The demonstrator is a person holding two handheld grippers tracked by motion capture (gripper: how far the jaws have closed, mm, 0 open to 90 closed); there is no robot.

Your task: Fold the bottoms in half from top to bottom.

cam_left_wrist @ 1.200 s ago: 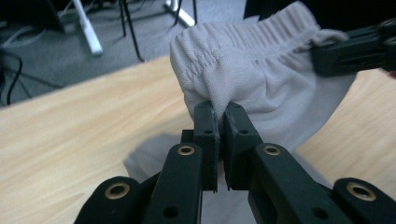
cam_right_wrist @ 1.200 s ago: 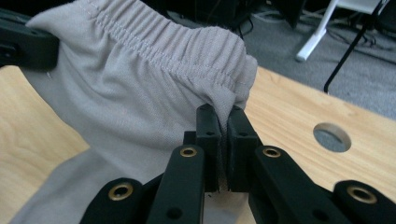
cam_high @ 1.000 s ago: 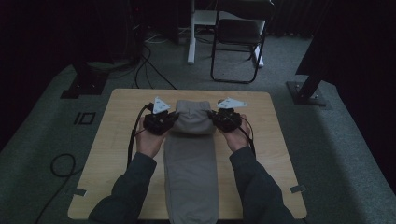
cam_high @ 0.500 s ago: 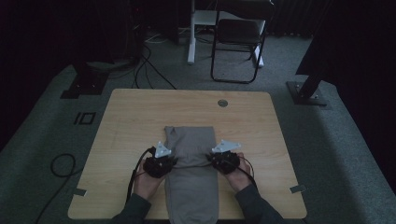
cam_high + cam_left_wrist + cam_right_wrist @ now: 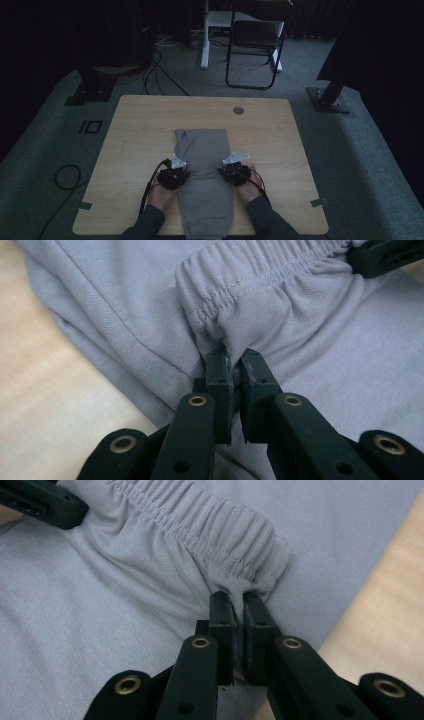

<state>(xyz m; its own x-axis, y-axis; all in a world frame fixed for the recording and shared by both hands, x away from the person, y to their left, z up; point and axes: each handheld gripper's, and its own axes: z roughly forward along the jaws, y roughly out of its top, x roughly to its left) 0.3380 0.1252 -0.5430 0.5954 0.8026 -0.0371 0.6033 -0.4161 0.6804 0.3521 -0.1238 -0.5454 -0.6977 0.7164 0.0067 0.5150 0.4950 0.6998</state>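
Both grippers have drawn nearer the person, left gripper and right gripper jaws pinching the grey trousers' waistband.

A: Colours, quick?
B: Plain grey fabric trousers w/ gathered elastic waistband, same grey, no print. Light wood-grain tabletop, pale tan.
A: Tools?
B: Both black plastic two-jaw grippers, left & right, w/ brass-coloured rivets; pale grey top plates.

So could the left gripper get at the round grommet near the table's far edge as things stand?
Probably not yet: the left gripper is shut on the trousers' waistband, and the grommet lies beyond the folded trousers.
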